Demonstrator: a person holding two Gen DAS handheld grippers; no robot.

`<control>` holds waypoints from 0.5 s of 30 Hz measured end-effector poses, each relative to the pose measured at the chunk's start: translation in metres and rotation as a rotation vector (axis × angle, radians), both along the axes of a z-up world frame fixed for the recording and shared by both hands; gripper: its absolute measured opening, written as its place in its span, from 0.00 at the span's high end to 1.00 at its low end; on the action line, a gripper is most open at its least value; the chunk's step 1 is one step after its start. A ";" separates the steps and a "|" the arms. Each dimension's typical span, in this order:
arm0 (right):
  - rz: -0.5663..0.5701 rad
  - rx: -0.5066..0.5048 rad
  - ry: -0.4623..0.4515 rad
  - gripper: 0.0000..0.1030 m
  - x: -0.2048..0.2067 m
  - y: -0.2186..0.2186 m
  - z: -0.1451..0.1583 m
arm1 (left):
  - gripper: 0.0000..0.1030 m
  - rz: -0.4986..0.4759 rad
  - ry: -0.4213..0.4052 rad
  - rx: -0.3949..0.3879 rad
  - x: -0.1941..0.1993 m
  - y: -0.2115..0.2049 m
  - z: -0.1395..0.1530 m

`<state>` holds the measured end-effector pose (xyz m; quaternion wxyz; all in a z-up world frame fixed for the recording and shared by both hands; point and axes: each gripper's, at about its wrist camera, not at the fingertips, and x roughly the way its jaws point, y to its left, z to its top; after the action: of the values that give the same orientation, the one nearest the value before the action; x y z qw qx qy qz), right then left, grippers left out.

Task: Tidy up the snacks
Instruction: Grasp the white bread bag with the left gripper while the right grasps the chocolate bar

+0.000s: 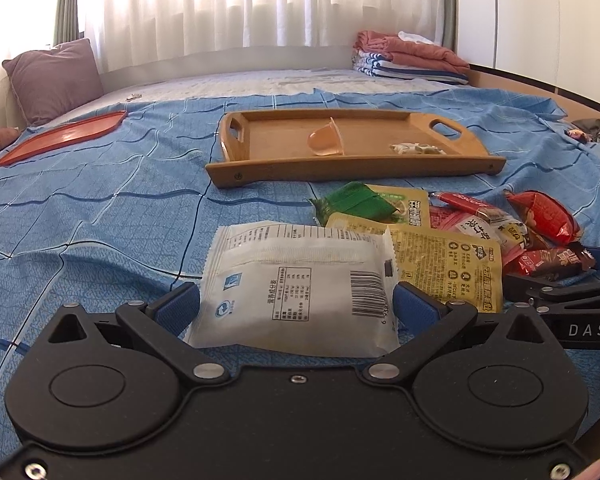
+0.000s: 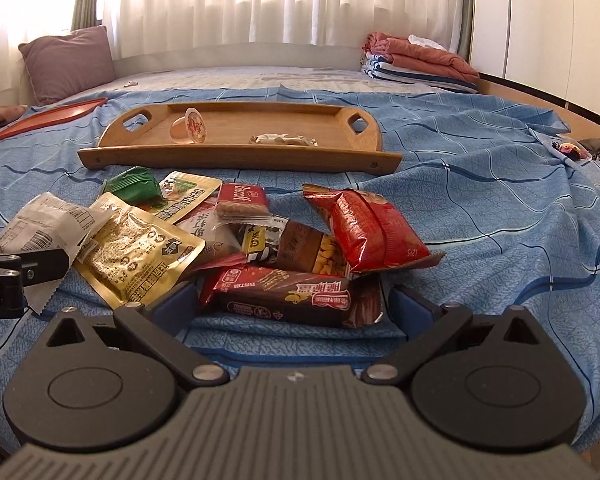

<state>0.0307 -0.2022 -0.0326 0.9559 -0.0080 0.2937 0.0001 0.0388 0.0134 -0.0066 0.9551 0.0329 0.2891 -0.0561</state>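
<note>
A pile of snack packets lies on the blue bedsheet (image 1: 100, 200). My left gripper (image 1: 296, 304) has its blue fingers on both sides of a white packet (image 1: 300, 280) with a barcode; the fingers touch its edges. My right gripper (image 2: 292, 304) straddles a red and brown wafer bar (image 2: 292, 296), fingers at its two ends. A wooden tray (image 1: 340, 168) beyond the pile holds a jelly cup (image 1: 326, 142) and a wrapped candy (image 1: 416, 149). The tray (image 2: 236, 160) also shows in the right wrist view.
A yellow pouch (image 2: 136, 256), a green packet (image 2: 136, 188), a Biscoff pack (image 2: 242, 200) and a red bag (image 2: 364, 232) lie in the pile. A red plate (image 1: 60, 136) lies far left. A pillow (image 1: 52, 80) and folded blankets (image 1: 412, 58) are at the back.
</note>
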 end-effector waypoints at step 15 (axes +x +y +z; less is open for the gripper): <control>-0.018 0.007 0.025 0.00 0.011 0.002 -0.003 | 0.05 0.008 0.042 -0.035 0.008 0.005 -0.004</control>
<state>0.0420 -0.2001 -0.0360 0.9521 -0.0020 0.3058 -0.0072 0.0468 0.0180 -0.0108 0.9495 0.0139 0.3082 -0.0579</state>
